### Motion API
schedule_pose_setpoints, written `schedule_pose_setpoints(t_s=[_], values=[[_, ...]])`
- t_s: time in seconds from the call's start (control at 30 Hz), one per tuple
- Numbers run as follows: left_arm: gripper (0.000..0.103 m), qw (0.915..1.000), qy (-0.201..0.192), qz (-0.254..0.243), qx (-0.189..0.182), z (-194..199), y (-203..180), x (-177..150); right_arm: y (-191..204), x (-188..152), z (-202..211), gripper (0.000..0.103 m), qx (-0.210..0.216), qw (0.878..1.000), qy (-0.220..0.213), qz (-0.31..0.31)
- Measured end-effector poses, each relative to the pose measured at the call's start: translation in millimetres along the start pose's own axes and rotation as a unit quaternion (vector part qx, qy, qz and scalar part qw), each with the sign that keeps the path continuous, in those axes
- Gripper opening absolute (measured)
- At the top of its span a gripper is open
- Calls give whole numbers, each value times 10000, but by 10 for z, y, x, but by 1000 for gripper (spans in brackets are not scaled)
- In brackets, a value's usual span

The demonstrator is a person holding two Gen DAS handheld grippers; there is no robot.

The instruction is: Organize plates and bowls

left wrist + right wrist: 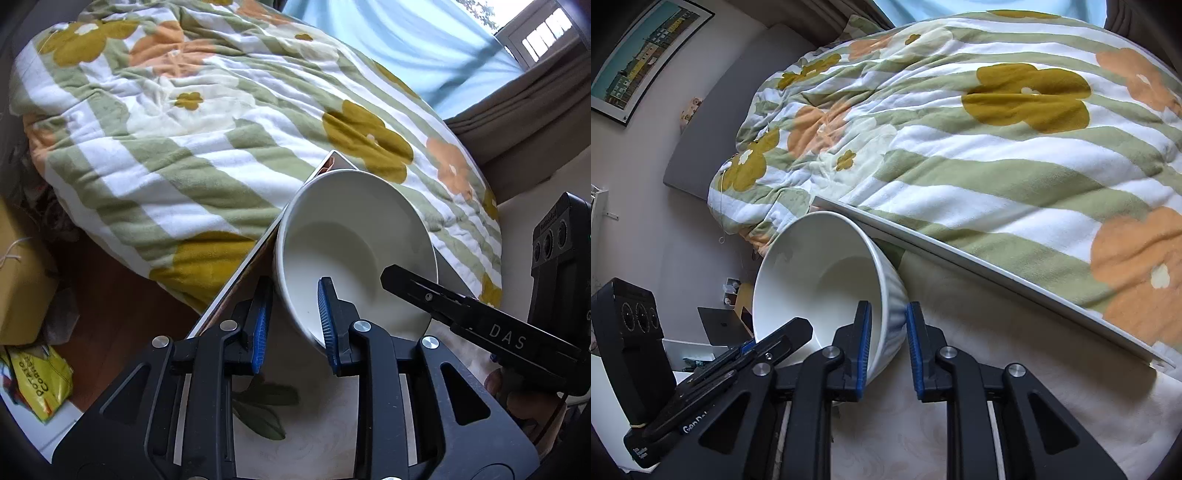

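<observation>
A white ribbed bowl [351,243] is held tilted above a cream tablecloth [332,424]. My left gripper [293,325] straddles the bowl's near rim, one blue pad [327,321] inside the bowl and one outside; its jaws look part open around the wall. My right gripper [886,343] grips the opposite rim of the same bowl [812,277], one pad inside and one on the ribbed outer wall. The right gripper's finger also shows in the left wrist view [461,310], reaching over the bowl's rim.
A bed with a flowered green-striped duvet [207,122] lies beyond the table's far edge [979,266]. A cardboard box [18,288] and a yellow snack bag [40,384] lie on the floor at left. A laptop [724,326] sits low at left.
</observation>
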State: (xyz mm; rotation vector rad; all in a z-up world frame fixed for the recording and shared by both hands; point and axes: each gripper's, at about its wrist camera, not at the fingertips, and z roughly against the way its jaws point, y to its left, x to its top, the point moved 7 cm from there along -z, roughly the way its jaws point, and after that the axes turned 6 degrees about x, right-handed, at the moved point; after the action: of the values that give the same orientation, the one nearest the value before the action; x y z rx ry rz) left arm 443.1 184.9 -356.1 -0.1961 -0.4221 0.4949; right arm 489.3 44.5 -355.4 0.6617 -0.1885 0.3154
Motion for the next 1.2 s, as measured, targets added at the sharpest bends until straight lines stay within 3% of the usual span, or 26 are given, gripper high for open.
schedule_pose_setpoints(t_s=[0.27, 0.53, 0.7, 0.87, 1.2], values=[[23, 9986, -257, -456, 113, 240, -191, -18, 26, -59, 198, 18, -18, 9997, -239, -39], [23, 9933, -574, -1000, 63, 945, -693, -319, 166, -422, 992, 18, 7, 9968, -793, -123], [23, 9877, -721, -1382, -80, 1445, -1148, -804, 175, -889, 1714, 18, -111, 9925, -1198, -200], [23, 9815, -719, -1750, -294, 1832, -1700, -1503, 16, -1538, 2428, 18, -418, 9872, -1508, -296], [23, 9693, -352, -2267, -888, 2157, -2675, -2893, -599, -2777, 3456, 18, -970, 9754, -1829, -764]])
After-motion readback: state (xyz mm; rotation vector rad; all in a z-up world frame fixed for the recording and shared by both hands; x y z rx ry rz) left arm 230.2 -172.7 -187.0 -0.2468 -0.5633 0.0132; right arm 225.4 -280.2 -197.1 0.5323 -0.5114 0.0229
